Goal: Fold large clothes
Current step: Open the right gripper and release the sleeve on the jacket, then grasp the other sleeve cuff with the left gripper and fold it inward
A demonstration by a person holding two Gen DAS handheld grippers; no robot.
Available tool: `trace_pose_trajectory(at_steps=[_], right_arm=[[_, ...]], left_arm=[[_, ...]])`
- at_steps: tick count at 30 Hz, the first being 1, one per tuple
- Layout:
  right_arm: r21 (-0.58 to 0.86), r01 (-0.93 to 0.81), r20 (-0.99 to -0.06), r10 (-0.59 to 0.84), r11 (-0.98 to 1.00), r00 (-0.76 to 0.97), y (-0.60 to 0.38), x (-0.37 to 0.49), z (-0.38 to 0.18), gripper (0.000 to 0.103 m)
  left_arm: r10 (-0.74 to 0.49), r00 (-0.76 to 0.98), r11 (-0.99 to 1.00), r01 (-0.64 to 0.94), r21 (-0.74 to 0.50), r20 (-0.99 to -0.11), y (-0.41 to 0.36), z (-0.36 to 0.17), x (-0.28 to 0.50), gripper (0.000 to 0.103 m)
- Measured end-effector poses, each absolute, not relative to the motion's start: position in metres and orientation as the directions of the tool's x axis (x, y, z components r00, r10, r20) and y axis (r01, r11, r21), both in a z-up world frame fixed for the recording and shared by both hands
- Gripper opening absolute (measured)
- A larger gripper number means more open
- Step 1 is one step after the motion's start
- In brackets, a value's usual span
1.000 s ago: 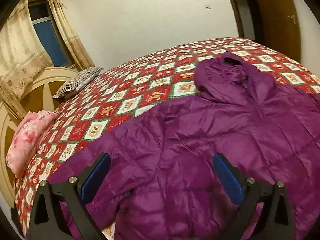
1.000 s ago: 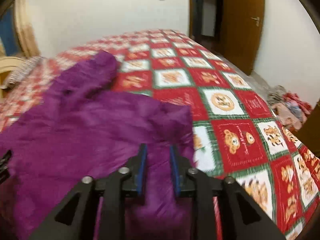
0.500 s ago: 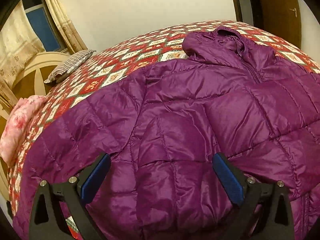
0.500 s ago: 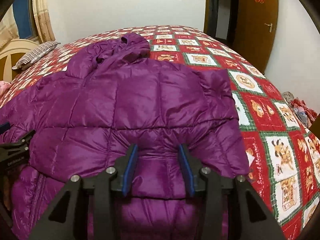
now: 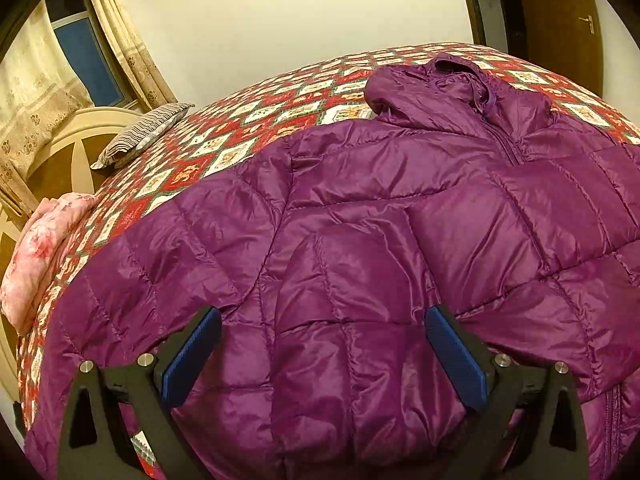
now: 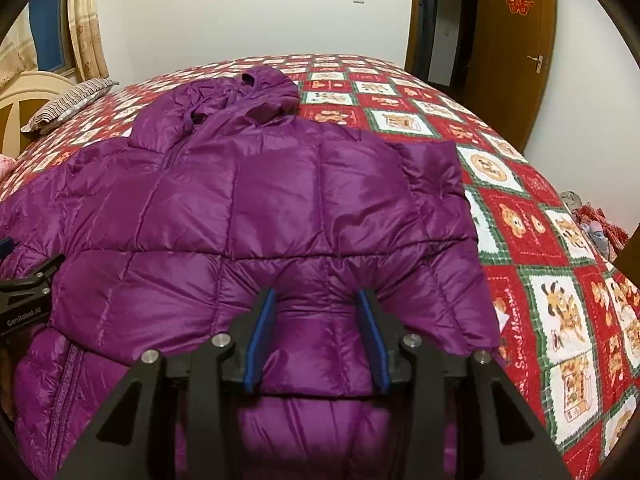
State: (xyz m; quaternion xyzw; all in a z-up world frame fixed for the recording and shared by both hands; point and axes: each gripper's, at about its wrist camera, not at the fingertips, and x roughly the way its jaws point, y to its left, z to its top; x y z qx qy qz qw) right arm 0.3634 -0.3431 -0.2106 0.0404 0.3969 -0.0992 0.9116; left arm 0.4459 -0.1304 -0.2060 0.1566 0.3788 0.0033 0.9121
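Observation:
A purple hooded puffer jacket lies front up on the bed, hood at the far end; both sleeves are folded in over its body. It also shows in the right wrist view. My left gripper is wide open and empty over the jacket's left lower part. My right gripper is open and empty over the right lower part, with the folded right sleeve just ahead. The left gripper's body shows at the left edge of the right wrist view.
The bed has a red, green and white checked quilt. A striped pillow and a pink pillow lie by the curved headboard. A wooden door stands at the right; clothes lie on the floor.
The right gripper has opened from nearly shut and drawn back toward the hem. The right sleeve now lies folded over the body. The left gripper, open throughout, has shifted onto the jacket.

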Motion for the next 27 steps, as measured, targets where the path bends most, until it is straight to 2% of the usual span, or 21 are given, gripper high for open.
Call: trace_pose_trajectory(at_steps=[19,27], right_arm=[[-0.053,0.216,-0.732,-0.185,0.975,0.656,-0.3384,0.3662,-0.2124,0.046],[-0.078,0.216,-0.733,-0.203,0.973,0.649,-0.3353,0.3667,-0.2118,0.047]], left_arm=[[0.125,0.712,0.95,0.114,0.29,-0.691,-0.1298,-0.2063,0.4454,0.102],[0.154,0.72,0.934,0.116,0.337,-0.677,-0.1369,-0.2056,0.4448,0.102]])
